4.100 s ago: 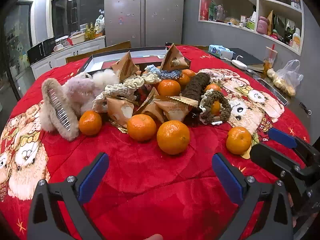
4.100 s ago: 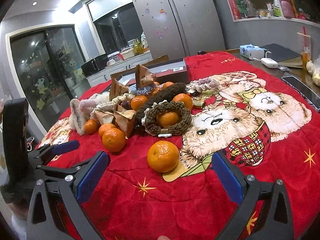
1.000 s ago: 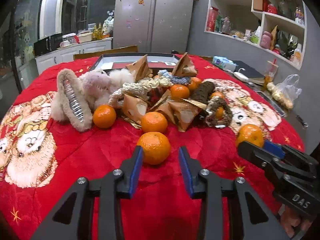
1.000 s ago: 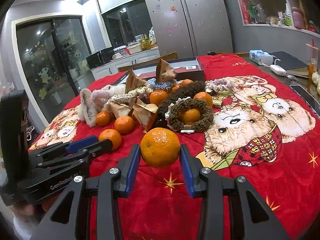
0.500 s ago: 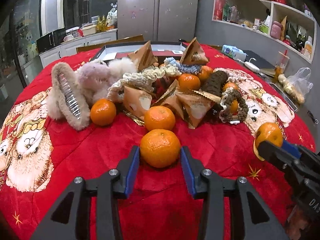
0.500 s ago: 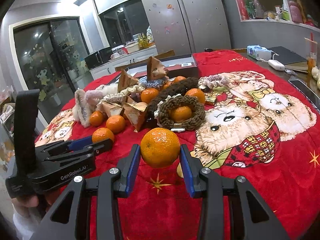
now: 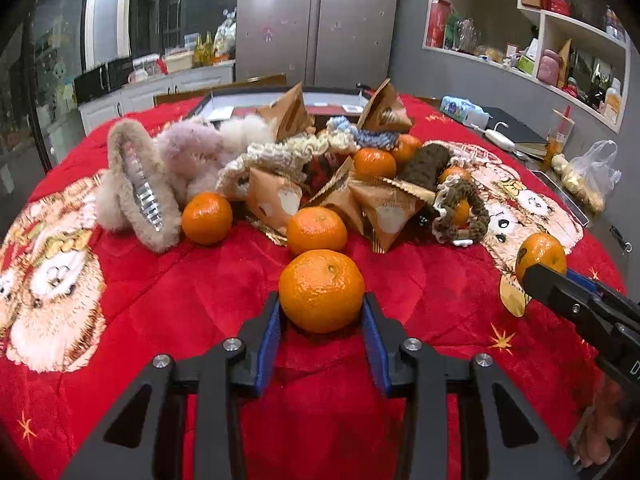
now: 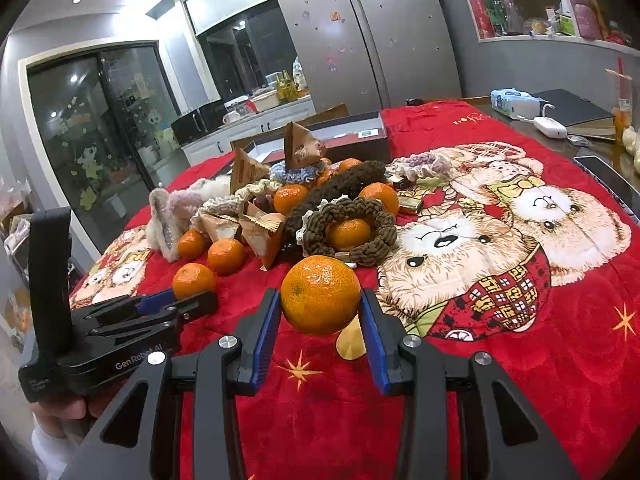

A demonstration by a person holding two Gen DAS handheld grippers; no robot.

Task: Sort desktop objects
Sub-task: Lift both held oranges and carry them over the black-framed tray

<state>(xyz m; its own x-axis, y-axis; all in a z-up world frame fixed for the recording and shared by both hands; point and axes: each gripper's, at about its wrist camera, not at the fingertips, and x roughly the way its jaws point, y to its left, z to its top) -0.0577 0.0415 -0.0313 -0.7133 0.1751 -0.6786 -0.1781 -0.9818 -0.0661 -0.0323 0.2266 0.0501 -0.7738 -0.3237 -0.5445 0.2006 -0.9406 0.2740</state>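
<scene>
Gripping one tangerine in each tool: my left gripper (image 7: 322, 312) is clenched on the near tangerine (image 7: 321, 290), blue pads pressed against its two sides. The fruit sits at the fingertips and seems to rest on the red blanket (image 7: 160, 300). It is near-round with no clear long axis; its small stem dimple faces up and slightly right of the fingers.

My right gripper (image 8: 320, 316) grasps a second tangerine (image 8: 320, 294) the same way, pads on both flanks. This one looks clear of the blanket. Its stem dimple faces the left finger, low on the fruit.

Beyond the left fingertips: another tangerine (image 7: 317, 230) just past the held one, then the pile of paper pyramid packets (image 7: 384, 210), crocheted rings (image 7: 460, 216) and fluffy hair clips (image 7: 140, 188). Beyond the right fingertips, a tangerine sits inside the brown crocheted ring (image 8: 348, 228).
</scene>
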